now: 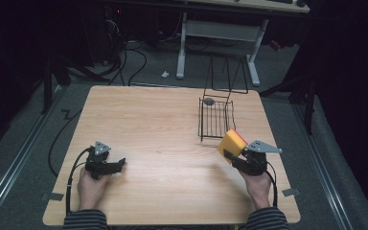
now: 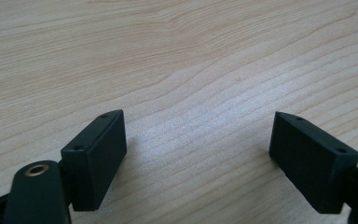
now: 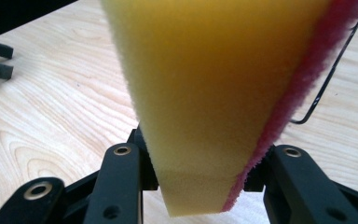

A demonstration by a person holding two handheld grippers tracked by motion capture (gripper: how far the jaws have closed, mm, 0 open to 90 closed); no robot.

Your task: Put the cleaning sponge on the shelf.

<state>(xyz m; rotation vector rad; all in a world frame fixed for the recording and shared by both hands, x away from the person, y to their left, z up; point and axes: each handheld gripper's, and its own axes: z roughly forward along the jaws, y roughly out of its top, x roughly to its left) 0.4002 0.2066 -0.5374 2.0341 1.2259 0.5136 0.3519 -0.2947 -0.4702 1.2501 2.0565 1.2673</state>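
Two hand-held grippers: right (image 3: 200,186) pinching sponge (image 3: 214,93), pink edge close-up; left (image 2: 198,154) spread over table (image 2: 168,46).

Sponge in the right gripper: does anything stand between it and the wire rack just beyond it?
Nothing visible does. The sponge is clamped in the right gripper, beside the near edge of the wire rack, with bare table around.

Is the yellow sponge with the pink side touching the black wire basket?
Cannot tell. In the high view the yellow sponge with the pink side, clamped in the right gripper, overlaps the black wire basket's near corner.
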